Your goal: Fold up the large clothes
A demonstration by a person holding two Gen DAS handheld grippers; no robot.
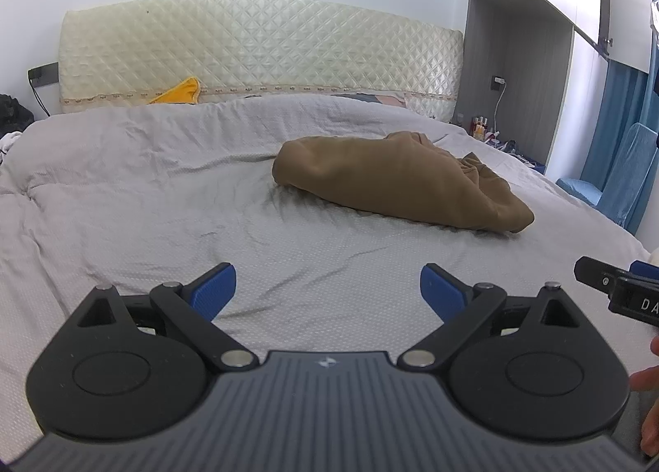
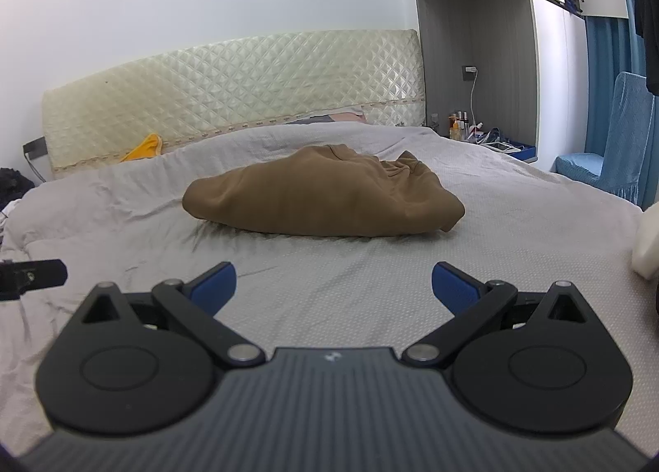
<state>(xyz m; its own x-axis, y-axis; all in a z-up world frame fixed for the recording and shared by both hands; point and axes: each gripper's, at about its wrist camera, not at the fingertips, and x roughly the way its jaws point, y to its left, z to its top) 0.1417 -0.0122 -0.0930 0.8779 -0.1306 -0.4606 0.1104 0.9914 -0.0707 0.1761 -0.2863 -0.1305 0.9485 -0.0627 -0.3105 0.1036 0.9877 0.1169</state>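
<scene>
The crumpled brown fabric garment is lying bunched on the grey quilted bedspread, well ahead of both grippers. The left gripper is hovering spread wide, holding nothing; the right gripper is doing likewise.

Home bedroom: big bed w/ grey cover, quilted headboard, bedside bottles, blue curtains, wardrobe.
</scene>
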